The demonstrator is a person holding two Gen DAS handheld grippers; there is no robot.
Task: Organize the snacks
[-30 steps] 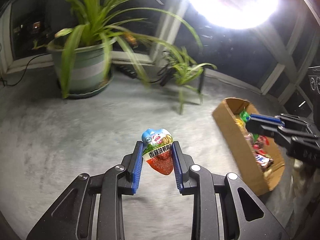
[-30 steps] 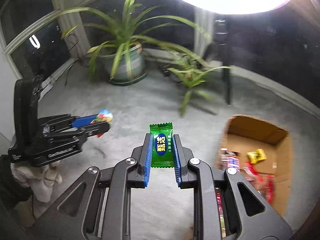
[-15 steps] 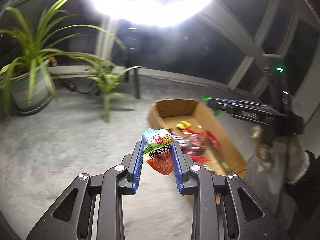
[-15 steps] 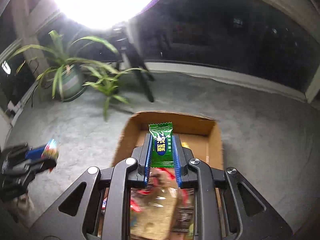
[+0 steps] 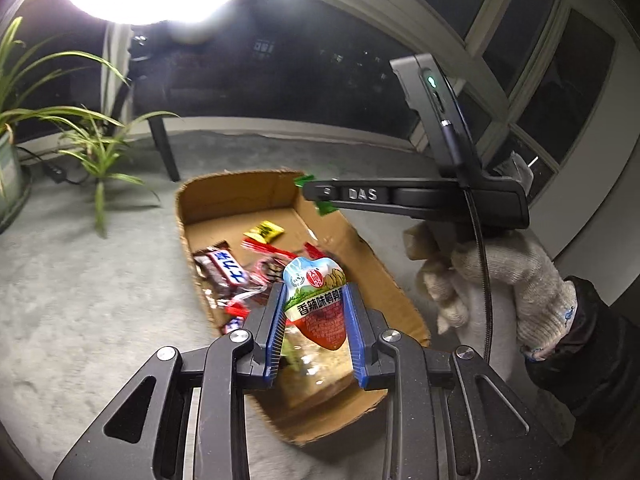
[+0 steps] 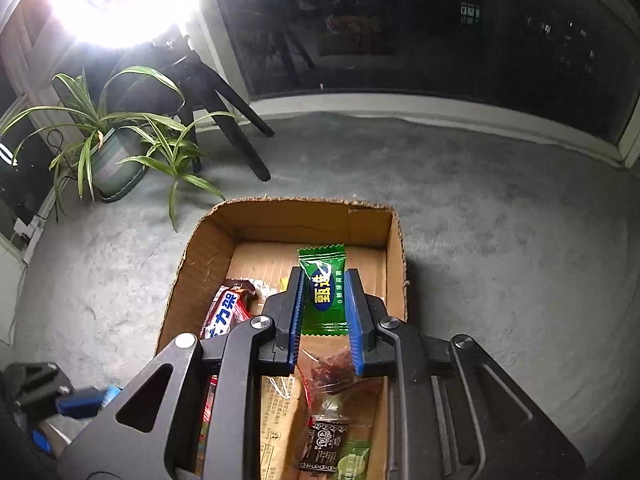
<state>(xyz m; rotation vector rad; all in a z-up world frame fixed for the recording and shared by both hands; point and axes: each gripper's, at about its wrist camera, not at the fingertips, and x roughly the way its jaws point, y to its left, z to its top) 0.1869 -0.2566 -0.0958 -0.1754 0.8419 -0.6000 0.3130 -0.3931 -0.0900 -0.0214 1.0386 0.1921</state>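
My left gripper (image 5: 316, 312) is shut on a red and white snack pouch (image 5: 316, 300) and holds it above the near end of the cardboard box (image 5: 236, 200). My right gripper (image 6: 325, 292) is shut on a green candy packet (image 6: 323, 292) and holds it over the box (image 6: 208, 240). In the left wrist view the right gripper (image 5: 316, 198) reaches in from the right above the box's far right wall, with the green packet at its tip. The box holds several wrapped snacks, among them a chocolate bar (image 5: 224, 270) and a yellow candy (image 5: 264, 231).
The box stands on grey carpet (image 6: 500, 248). Potted plants (image 6: 112, 148) and a black tripod leg (image 6: 236, 120) stand to the far left of it. A bright ring light glares at the top. Dark windows run along the back.
Both grippers have swung from the open carpet toward the box and now hover over it, each still holding its snack. The box now fills the middle of both views.
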